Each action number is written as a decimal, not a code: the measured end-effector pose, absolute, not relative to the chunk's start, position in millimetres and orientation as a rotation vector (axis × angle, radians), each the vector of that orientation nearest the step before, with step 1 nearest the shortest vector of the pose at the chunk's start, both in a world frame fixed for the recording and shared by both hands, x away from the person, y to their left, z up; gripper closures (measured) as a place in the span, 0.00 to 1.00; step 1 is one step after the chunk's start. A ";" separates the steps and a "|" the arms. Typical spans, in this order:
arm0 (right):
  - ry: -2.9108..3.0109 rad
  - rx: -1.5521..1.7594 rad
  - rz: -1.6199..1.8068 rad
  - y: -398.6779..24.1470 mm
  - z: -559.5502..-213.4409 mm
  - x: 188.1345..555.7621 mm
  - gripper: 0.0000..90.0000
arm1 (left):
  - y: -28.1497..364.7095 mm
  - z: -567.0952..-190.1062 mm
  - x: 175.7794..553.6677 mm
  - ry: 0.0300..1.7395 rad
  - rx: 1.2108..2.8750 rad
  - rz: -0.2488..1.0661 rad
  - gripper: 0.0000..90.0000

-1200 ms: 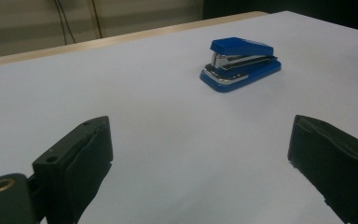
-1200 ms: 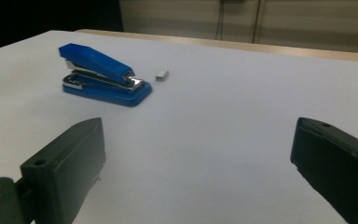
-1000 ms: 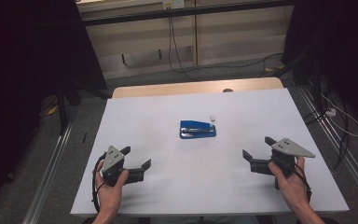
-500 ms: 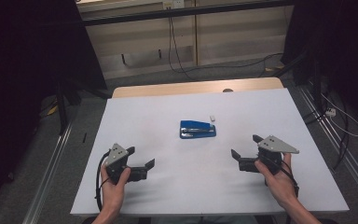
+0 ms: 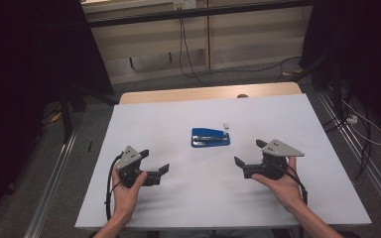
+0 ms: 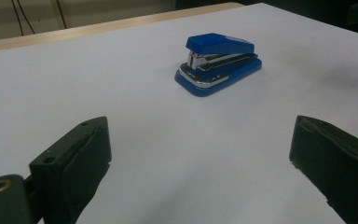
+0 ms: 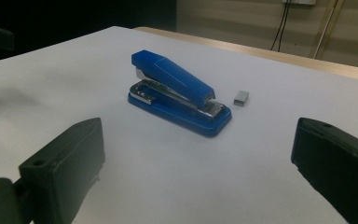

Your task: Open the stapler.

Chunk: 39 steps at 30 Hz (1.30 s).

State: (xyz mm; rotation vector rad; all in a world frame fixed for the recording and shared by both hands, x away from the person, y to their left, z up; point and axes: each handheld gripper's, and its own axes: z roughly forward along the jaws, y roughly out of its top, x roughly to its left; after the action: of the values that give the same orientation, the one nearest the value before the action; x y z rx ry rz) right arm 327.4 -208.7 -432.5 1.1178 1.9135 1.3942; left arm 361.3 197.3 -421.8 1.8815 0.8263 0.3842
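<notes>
Both tools are held wide, empty: left tool (image 5: 155,162), right tool (image 5: 249,152). Stapler (image 5: 210,137) could be skidded across bench (image 5: 178,114); staple block (image 5: 225,125) knocked.

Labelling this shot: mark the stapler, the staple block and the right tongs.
stapler (image 7: 177,77), right gripper view, on its blue top arm.
staple block (image 7: 241,97), right gripper view, on its grey top.
right tongs (image 5: 250,154), high view, midway between the tips.

The high view hangs above the person's side, looking forward and down over the whole white table (image 5: 178,119). Each gripper view sits low and close to the tabletop, looking along its own jaws toward the middle. All three share the blue stapler (image 5: 210,137) (image 6: 218,61) (image 7: 177,91), seen from opposite ends in the two gripper views
</notes>
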 end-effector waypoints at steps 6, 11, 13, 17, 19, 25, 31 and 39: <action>1.904 1.097 1.395 -201.0 -427.5 335.6 0.02 | 187.9 -416.5 369.1 0.783 1.882 0.409 0.05; 1.908 1.096 1.416 -193.6 -427.4 342.7 0.04 | 180.4 -413.5 377.4 0.757 1.895 0.426 0.05; 1.920 1.100 1.419 -190.6 -427.9 346.0 0.05 | 177.3 -414.5 382.9 0.752 1.885 0.416 0.06; 1.937 1.082 1.419 -185.9 -428.0 352.0 0.08 | 174.6 -417.1 393.7 0.776 1.880 0.425 0.06; 1.940 1.083 1.423 -183.2 -427.8 354.4 0.09 | 172.7 -417.4 397.5 0.775 1.898 0.434 0.06; 1.949 1.090 1.459 -173.5 -427.0 361.8 0.11 | 167.5 -416.8 407.2 0.782 1.890 0.429 0.06; 1.949 1.071 1.456 -164.9 -426.7 367.3 0.13 | 162.1 -416.6 417.5 0.772 1.907 0.424 0.06; 1.986 1.059 1.448 -155.0 -427.2 376.4 0.15 | 158.3 -419.3 433.9 0.784 1.905 0.472 0.06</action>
State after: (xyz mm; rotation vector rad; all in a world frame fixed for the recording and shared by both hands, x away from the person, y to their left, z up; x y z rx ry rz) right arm 376.4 -155.0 -427.2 1.0594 1.9856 1.4481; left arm 433.9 158.3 -419.3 1.9052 0.7835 0.4723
